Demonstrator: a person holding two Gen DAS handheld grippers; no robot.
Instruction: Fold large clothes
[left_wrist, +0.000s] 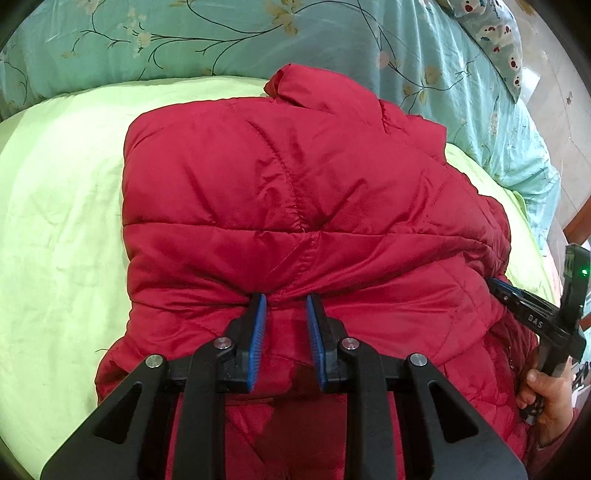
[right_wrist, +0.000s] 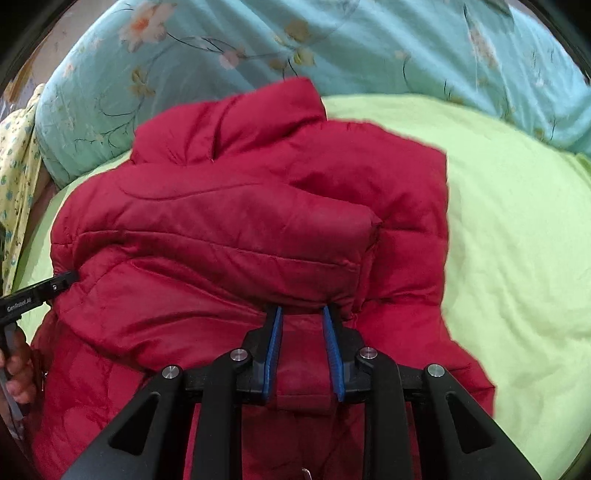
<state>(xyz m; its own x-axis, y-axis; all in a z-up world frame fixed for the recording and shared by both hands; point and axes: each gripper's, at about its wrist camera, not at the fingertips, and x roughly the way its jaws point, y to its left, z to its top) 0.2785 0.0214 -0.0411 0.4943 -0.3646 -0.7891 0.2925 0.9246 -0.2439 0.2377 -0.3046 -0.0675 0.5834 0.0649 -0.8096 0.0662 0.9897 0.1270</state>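
A red quilted jacket (left_wrist: 295, 184) (right_wrist: 240, 221) lies on the bed, collar toward the far side, with its near part doubled over the body. My left gripper (left_wrist: 286, 301) is shut on a bunched fold at the near edge, red fabric filling the gap between its blue pads. My right gripper (right_wrist: 302, 312) grips the same folded edge further along, and fabric fills the space between its pads too. In the left wrist view the right gripper (left_wrist: 506, 291) shows at the right with its tips buried in the jacket. The left gripper (right_wrist: 66, 278) shows at the left edge of the right wrist view.
The jacket rests on a light green sheet (left_wrist: 55, 221) (right_wrist: 517, 240). A teal floral quilt (left_wrist: 221, 37) (right_wrist: 369, 44) is heaped along the far side, with a patterned pillow (left_wrist: 495, 33) at the far right. A yellow patterned cloth (right_wrist: 14, 166) hangs at the left. A person's hands (left_wrist: 546, 402) (right_wrist: 18, 365) hold the handles.
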